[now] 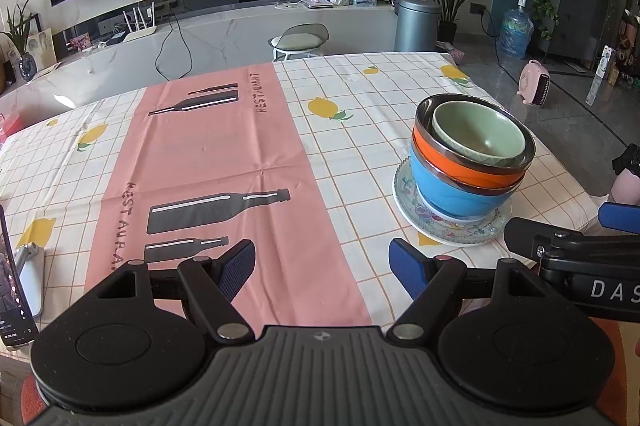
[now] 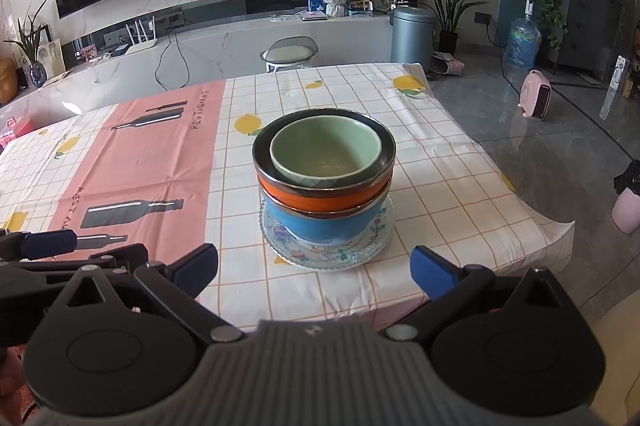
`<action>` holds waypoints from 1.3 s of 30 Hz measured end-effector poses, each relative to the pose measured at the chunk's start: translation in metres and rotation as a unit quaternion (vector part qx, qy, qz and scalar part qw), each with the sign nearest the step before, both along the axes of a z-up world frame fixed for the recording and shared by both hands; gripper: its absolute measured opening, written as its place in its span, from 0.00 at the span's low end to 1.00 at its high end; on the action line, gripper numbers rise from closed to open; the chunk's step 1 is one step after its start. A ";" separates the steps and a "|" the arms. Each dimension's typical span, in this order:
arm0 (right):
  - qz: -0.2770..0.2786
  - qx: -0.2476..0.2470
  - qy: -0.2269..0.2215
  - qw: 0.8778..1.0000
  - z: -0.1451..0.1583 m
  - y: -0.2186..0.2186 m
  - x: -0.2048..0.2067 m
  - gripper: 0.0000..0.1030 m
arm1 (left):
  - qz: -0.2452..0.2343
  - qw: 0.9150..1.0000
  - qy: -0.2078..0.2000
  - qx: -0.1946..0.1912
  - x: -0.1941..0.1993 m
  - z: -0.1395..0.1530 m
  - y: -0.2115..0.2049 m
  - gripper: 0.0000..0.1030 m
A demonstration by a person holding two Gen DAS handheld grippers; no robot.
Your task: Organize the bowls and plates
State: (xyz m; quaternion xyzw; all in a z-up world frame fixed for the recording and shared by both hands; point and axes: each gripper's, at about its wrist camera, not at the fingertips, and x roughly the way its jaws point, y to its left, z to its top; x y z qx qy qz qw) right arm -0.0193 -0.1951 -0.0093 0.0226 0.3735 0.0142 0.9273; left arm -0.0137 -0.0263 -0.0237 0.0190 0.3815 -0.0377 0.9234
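A stack stands on the table's right side: a glass patterned plate (image 2: 372,238), a blue bowl (image 2: 320,224) on it, an orange bowl (image 2: 316,200) with a steel rim in that, and a green bowl (image 2: 324,146) on top. The stack also shows in the left wrist view: plate (image 1: 404,194), blue bowl (image 1: 448,186), orange bowl (image 1: 448,156), green bowl (image 1: 476,134). My right gripper (image 2: 316,272) is open and empty, just in front of the stack. My left gripper (image 1: 322,268) is open and empty, to the stack's left over the pink cloth.
The table (image 1: 352,130) has a checked lemon cloth with a pink runner (image 1: 208,166). A phone on a stand (image 1: 12,278) sits at the near left edge. The table's right edge (image 2: 532,214) drops to a grey floor. A stool (image 2: 290,54) stands beyond the far edge.
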 end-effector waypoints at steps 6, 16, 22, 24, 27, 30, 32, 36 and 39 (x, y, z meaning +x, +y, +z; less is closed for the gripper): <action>0.000 0.001 0.003 1.000 -0.002 0.000 0.001 0.97 | 0.002 1.000 0.004 -0.002 -0.001 -0.002 0.000 0.87; 0.001 0.001 0.004 1.000 -0.003 0.001 0.001 0.97 | 0.004 1.000 0.004 -0.001 -0.002 -0.001 -0.001 0.86; 0.001 0.000 0.003 1.000 -0.003 0.000 0.001 0.97 | 0.005 1.000 0.003 0.002 -0.003 0.000 -0.001 0.86; 0.002 0.000 0.002 1.000 -0.003 0.001 0.001 0.97 | 0.005 1.000 0.002 0.003 -0.003 0.000 -0.001 0.86; 0.001 -0.001 0.002 1.000 -0.003 0.001 0.000 0.97 | 0.005 1.000 0.002 0.004 -0.003 0.000 -0.001 0.86; 0.002 0.000 0.002 1.000 -0.003 0.001 0.000 0.97 | 0.006 1.000 0.001 0.006 -0.004 0.000 -0.001 0.86; 0.002 0.000 0.002 1.000 -0.003 0.001 0.000 0.97 | 0.006 1.000 0.001 0.006 -0.004 0.000 -0.001 0.86; 0.002 0.000 0.002 1.000 -0.003 0.001 0.000 0.97 | 0.006 1.000 0.000 0.006 -0.004 0.000 -0.001 0.86; 0.002 0.000 0.003 1.000 -0.003 0.001 0.000 0.97 | 0.007 1.000 -0.002 0.010 -0.004 0.001 -0.001 0.86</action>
